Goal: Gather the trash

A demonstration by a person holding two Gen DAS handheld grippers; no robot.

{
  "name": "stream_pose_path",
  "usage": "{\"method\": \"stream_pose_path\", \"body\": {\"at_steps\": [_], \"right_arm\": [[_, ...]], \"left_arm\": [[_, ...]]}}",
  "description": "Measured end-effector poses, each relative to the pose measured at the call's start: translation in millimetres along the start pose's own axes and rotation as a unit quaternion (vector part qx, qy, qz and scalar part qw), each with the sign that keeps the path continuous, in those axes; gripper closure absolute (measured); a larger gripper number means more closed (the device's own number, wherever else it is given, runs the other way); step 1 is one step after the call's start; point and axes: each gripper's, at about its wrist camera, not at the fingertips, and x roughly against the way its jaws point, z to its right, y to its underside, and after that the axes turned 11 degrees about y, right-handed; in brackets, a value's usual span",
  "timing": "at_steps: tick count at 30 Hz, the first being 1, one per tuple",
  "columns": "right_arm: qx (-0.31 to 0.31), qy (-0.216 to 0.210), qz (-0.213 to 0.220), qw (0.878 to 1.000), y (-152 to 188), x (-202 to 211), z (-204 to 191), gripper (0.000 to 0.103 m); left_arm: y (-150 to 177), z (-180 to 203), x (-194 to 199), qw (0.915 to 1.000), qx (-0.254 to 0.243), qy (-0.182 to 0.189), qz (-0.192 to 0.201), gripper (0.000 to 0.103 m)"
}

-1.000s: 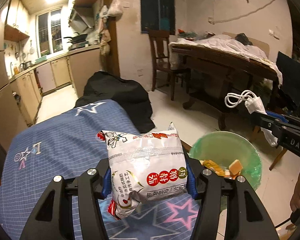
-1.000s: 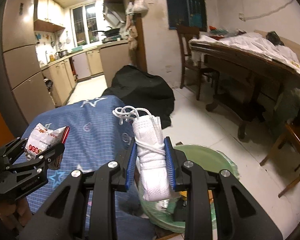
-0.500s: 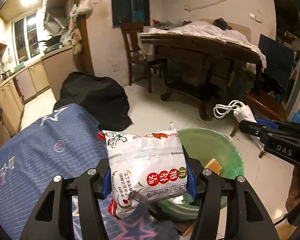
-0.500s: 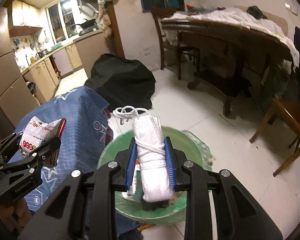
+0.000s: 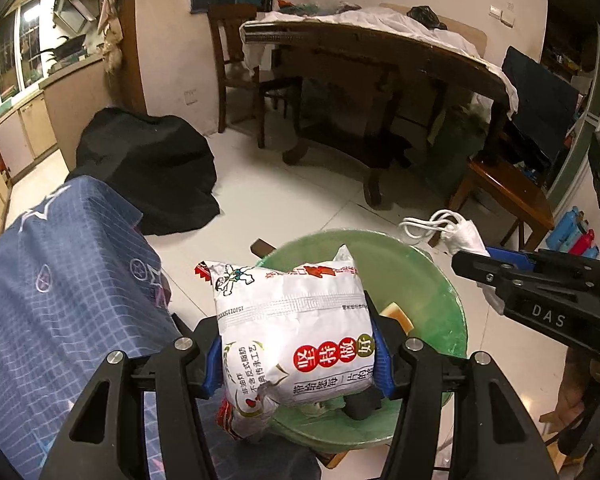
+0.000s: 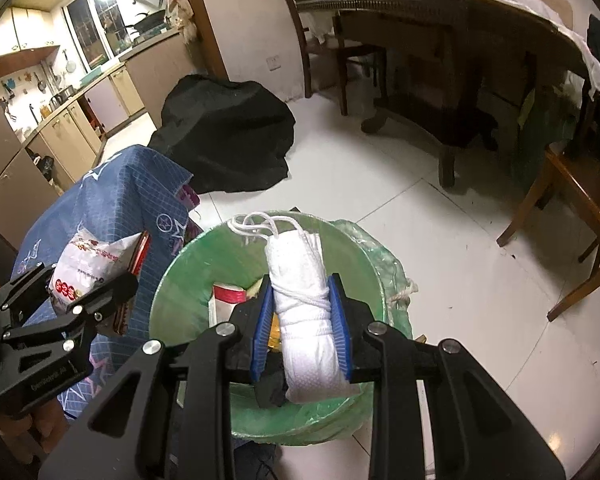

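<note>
Left claw (image 5: pixel 298 354): clamped on a white instant-noodle packet (image 5: pixel 296 332), lower centre of frame. Right claw (image 6: pixel 302 324): clamped on a rolled white face mask (image 6: pixel 308 320), centre frame, above the green-lined trash bin (image 6: pixel 172 280).

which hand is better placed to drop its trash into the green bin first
Right, probably. Its tongs hold the white bundle over the middle of the green bin; the left tongs' snack packet hangs nearer the bin's edge.
</note>
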Motion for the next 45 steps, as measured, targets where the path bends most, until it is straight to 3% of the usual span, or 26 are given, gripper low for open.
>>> {"method": "stream_pose_path", "body": {"at_steps": [7,10,12,19,22,27,30,34,39,42,45], "right_arm": [[0.001,-0.001,-0.010,1.000,-0.1,-13.4,0.6,0.075],[-0.008,-0.002,-0.009,1.000,-0.3,-15.2,4.2,0.073],[-0.011,0.000,-0.008,1.000,-0.8,-15.6,6.4,0.064],[-0.017,0.003,0.007,1.000,0.0,-5.3,9.5,0.056],[-0.018,0.001,0.033,0.999,3.5,11.3,7.1,0.044],[-0.010,0.018,0.128,0.992,30.6,74.1,-4.6,0.020],[-0.006,0.034,0.187,0.982,57.8,113.9,-13.3,0.007],[-0.008,0.052,0.252,0.966,98.9,163.8,-26.3,0.006],[-0.027,0.046,0.266,0.962,152.5,199.2,-38.7,0.006],[-0.036,0.073,0.284,0.956,183.9,215.5,-46.3,0.006],[-0.041,0.092,0.294,0.951,212.8,226.0,-51.1,0.006]], "left_arm": [[4.7,-10.1,-17.1,0.9999,0.006,0.002,-0.008,0.045],[4.7,-13.3,-17.9,1.0000,0.005,0.001,-0.008,0.037],[5.0,-15.8,-16.7,1.0000,0.003,-0.002,-0.004,0.023],[8.7,-21.4,-14.4,0.9999,0.010,-0.006,-0.005,0.013],[12.4,-25.4,-6.4,0.9998,0.019,-0.009,-0.002,0.012],[27.8,-26.2,42.5,0.9986,0.016,-0.019,0.046,0.005],[48.9,-26.8,94.0,0.9944,0.004,-0.022,0.103,0.005],[77.0,-21.8,152.1,0.9867,-0.004,-0.019,0.161,0.005],[123.0,-9.9,219.4,0.9758,-0.010,-0.016,0.218,0.005],[156.1,1.5,248.3,0.9688,-0.001,-0.009,0.248,0.005],[181.3,13.8,262.2,0.9692,-0.018,-0.015,0.245,0.005]]}}
